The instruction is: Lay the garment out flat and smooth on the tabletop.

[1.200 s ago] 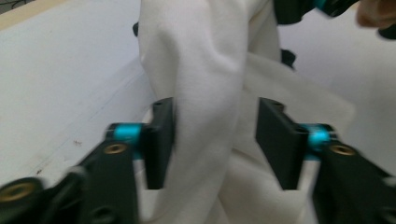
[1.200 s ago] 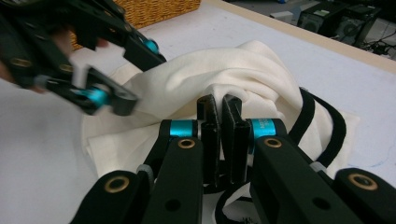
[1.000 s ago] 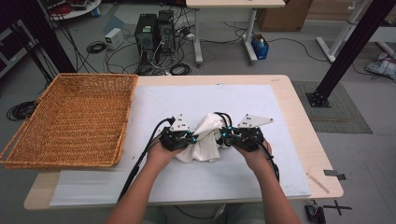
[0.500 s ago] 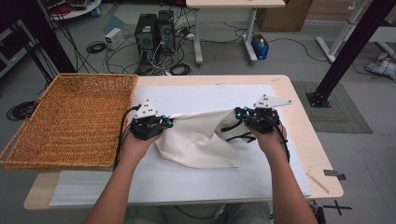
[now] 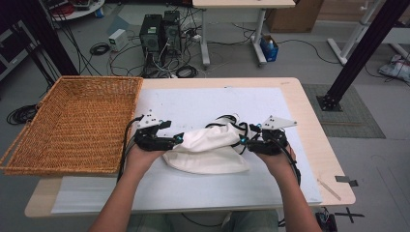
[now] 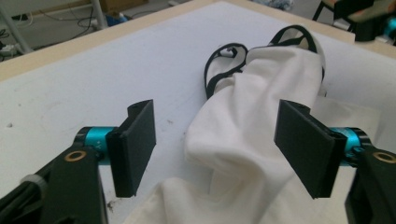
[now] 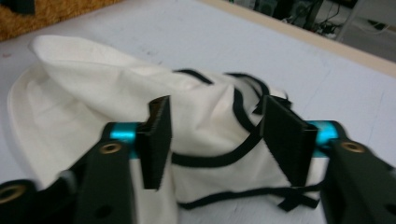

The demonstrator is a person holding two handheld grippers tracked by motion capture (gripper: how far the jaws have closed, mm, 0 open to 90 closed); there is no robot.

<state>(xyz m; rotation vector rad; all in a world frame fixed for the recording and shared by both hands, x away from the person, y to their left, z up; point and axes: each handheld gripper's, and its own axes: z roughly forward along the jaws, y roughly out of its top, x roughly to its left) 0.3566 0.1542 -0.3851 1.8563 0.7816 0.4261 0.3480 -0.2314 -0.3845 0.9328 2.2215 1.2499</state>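
We see one white cloth garment with black trim, lying crumpled on a white mat that covers the worktop. It lies between the two tongs, one held in each of the person's two hands.

The left tongs sit at the garment's left end. In the left gripper view their two black jaws stand wide apart, having just been opening; a raised fold of the white cloth runs up between them, and the pads do not press on it.

The right tongs sit at the garment's right end, where the black straps gather. In the right gripper view their two jaws are also spread, having just been opening. The cloth and one black strap lie between and beyond the jaws, loose, with nothing pinched.

In the left gripper view we count two black-edged loops at the far end of the garment, away from the left tongs.

One wicker basket sits beyond the left tongs, on the side away from the garment, apart from both. Beyond the worktop, on the floor, stand two dark computer towers.
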